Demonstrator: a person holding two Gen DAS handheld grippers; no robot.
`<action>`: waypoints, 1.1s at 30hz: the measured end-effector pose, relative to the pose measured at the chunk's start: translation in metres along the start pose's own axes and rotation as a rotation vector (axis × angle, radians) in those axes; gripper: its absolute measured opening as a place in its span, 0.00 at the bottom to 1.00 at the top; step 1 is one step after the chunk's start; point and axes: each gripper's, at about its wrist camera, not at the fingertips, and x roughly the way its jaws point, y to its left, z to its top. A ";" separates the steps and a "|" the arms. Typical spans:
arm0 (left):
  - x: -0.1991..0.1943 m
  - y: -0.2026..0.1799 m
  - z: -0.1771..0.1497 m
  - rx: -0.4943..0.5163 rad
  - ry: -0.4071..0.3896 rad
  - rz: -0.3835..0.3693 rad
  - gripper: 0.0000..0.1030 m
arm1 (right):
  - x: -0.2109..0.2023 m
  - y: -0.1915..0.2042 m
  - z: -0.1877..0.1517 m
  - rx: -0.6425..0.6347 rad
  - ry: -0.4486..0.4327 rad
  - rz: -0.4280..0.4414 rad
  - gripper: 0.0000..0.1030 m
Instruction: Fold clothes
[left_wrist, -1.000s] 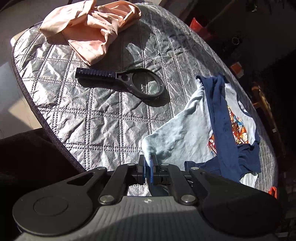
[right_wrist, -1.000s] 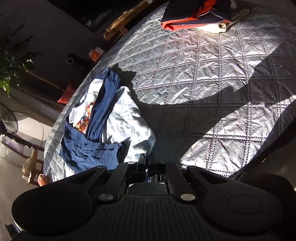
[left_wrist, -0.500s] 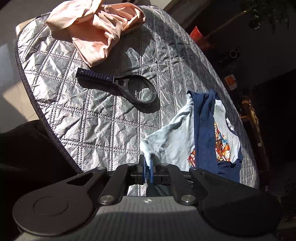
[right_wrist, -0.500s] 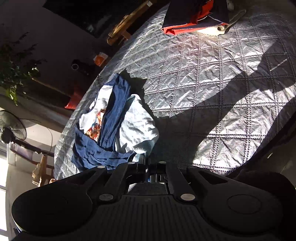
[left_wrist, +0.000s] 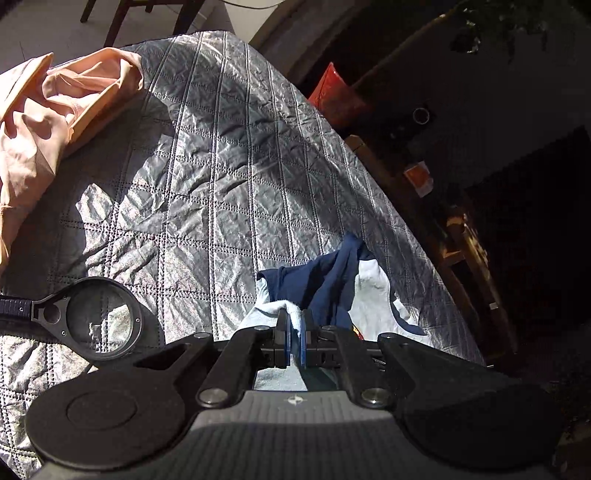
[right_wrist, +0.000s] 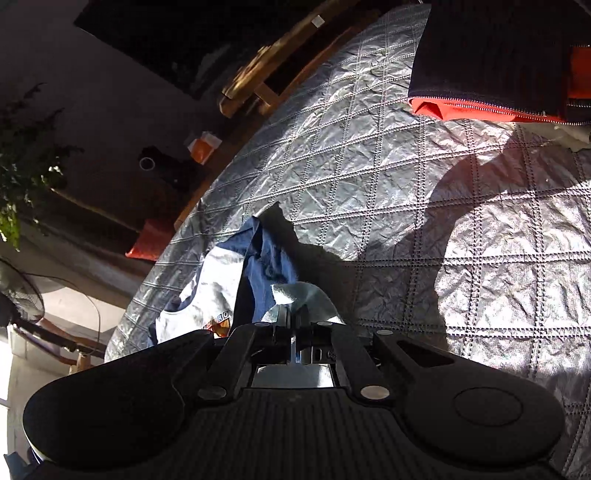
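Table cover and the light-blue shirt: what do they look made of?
Table cover: looks like quilted, foil-like synthetic; shiny, crinkled, stitched in a diamond grid. Light-blue shirt, clamped by the left gripper and right gripper: soft matte knit, probably cotton jersey; drapes limply.

The right gripper (right_wrist: 294, 314) is clamped on a pale blue fold of a T-shirt (right_wrist: 218, 280), its jaws closed with the cloth pinched between them. The shirt is bunched, a navy part draped over its light body, with a bit of a coloured print showing near the gripper. It lies on a silver quilted table cover (right_wrist: 369, 177) in patchy sun and shadow. A folded dark garment with red lining (right_wrist: 491, 62) lies at the far right. Off the table stand a wooden chair (right_wrist: 255, 81), a plant (right_wrist: 22, 166) and a fan (right_wrist: 18, 291).
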 end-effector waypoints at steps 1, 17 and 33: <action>0.013 -0.004 0.004 0.004 0.002 0.014 0.04 | 0.012 0.001 0.003 -0.013 0.002 -0.019 0.02; 0.056 -0.011 0.004 -0.001 -0.036 0.068 0.30 | 0.029 0.054 -0.035 -0.592 -0.091 -0.050 0.31; 0.082 -0.020 -0.048 0.176 0.196 0.159 0.36 | 0.107 0.126 -0.046 -0.863 -0.075 -0.203 0.46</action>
